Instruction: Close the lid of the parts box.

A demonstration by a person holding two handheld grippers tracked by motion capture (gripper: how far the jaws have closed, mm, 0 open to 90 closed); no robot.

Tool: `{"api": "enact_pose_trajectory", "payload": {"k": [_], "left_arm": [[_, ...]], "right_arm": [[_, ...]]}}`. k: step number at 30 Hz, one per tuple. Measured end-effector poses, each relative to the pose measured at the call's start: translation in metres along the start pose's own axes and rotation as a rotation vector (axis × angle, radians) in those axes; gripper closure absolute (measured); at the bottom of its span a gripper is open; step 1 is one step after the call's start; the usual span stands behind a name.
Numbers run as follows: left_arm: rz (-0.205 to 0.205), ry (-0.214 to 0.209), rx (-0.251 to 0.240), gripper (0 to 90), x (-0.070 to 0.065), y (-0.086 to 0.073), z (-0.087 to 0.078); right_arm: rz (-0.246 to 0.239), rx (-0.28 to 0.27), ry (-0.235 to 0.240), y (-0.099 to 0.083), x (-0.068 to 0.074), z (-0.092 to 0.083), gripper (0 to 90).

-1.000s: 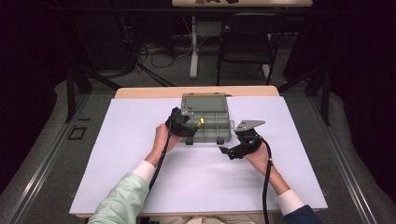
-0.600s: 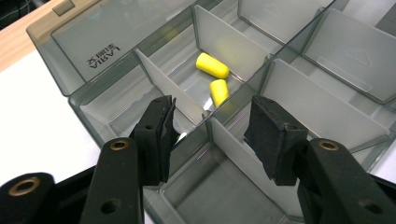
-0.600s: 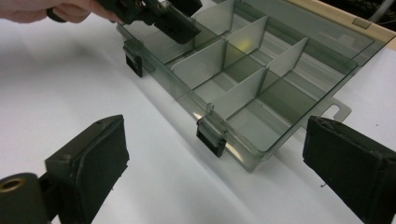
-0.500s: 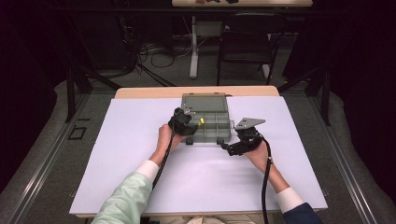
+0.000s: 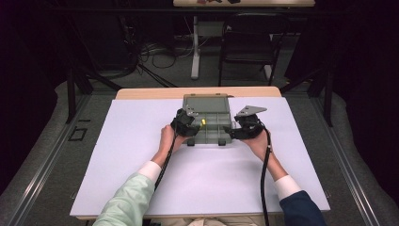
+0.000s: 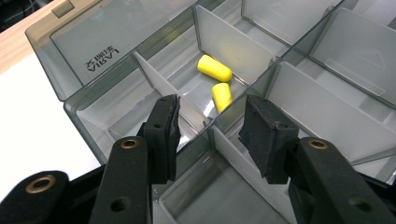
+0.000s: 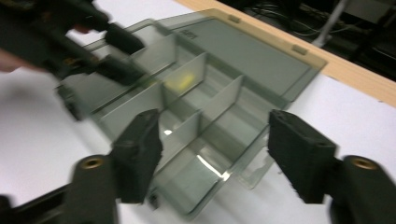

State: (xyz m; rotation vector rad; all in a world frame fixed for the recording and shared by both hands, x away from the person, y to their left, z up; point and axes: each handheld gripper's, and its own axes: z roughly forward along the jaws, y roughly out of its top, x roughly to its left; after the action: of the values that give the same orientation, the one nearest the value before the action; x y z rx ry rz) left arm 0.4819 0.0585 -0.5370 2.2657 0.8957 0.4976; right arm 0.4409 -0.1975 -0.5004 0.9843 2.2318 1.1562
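**Two grippers close in on open parts box**

High view: at frame centre, the smoky compartment box (image 5: 208,123) lies open on the white table (image 5: 117,155), left gripper (image 5: 192,128) and right gripper (image 5: 234,132) at its two sides.

Left gripper view: jaws, just closing and partly open on nothing, hover over a divider; two yellow earplugs (image 6: 215,68) lie upper centre. Best descend squarely into that compartment.

Right gripper view: jaws, just narrowing, straddle the box's near corner untouched; steadying it would help.
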Motion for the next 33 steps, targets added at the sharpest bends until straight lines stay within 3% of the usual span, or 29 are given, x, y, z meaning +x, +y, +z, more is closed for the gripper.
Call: {"api": "enact_pose_trajectory", "payload": {"k": [8, 13, 20, 25, 33], "left_arm": [[-0.003, -0.006, -0.005, 56.7, 0.001, -0.001, 0.0], [-0.001, -0.009, -0.006, 56.9, 0.001, -0.001, 0.0], [-0.008, -0.015, -0.016, 57.0, 0.002, -0.002, 0.0], [-0.011, -0.023, -0.017, 57.0, 0.003, -0.002, 0.0], [-0.012, -0.026, -0.021, 57.1, 0.004, -0.003, 0.0]], "right_arm": [[0.028, -0.007, -0.107, 0.01, -0.017, 0.015, 71.9], [0.033, 0.012, -0.128, 0.014, -0.029, 0.026, 83.4], [0.016, 0.037, -0.17, 0.019, -0.042, 0.044, 89.9], [0.042, 0.065, -0.205, 0.019, -0.053, 0.059, 90.0], [0.079, 0.147, -0.197, 0.009, -0.067, 0.087, 90.0]]}}
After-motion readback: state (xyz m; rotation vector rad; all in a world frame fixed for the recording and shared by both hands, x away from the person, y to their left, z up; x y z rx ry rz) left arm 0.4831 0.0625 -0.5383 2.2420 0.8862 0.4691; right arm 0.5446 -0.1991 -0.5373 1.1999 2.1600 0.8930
